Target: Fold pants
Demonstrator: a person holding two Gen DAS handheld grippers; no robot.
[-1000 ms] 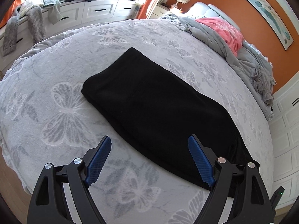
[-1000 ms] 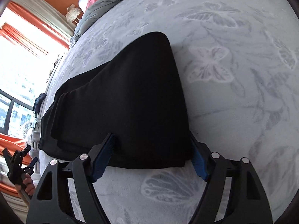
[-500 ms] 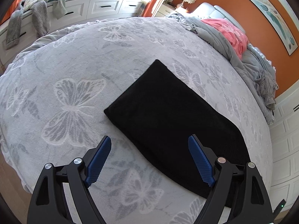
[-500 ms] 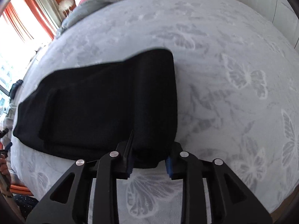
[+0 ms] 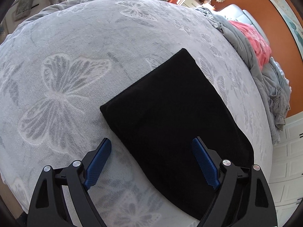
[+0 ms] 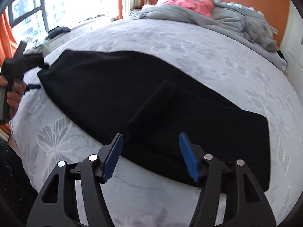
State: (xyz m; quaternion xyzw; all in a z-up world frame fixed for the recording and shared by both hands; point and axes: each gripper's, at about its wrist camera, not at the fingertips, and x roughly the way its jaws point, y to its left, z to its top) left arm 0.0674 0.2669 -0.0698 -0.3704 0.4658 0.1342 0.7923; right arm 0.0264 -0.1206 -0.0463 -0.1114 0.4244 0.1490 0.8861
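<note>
Both tools look the same: left tool (image 5: 150,161) and right tool (image 6: 150,154) have black plastic arms, silver screws (two per side), and textured blue pads (image 5: 98,162).

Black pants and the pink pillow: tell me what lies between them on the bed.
In the right wrist view, between the black pants and the pink pillow lie bare butterfly-print bedspread and then a rumpled grey blanket.

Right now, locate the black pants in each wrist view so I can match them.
Left wrist: black pants run from centre to lower right, passing under the open left gripper.
Right wrist: pants stretch across the middle, beyond the open right gripper.
Shared landmark: pink cloth on the grey bedding.
</note>
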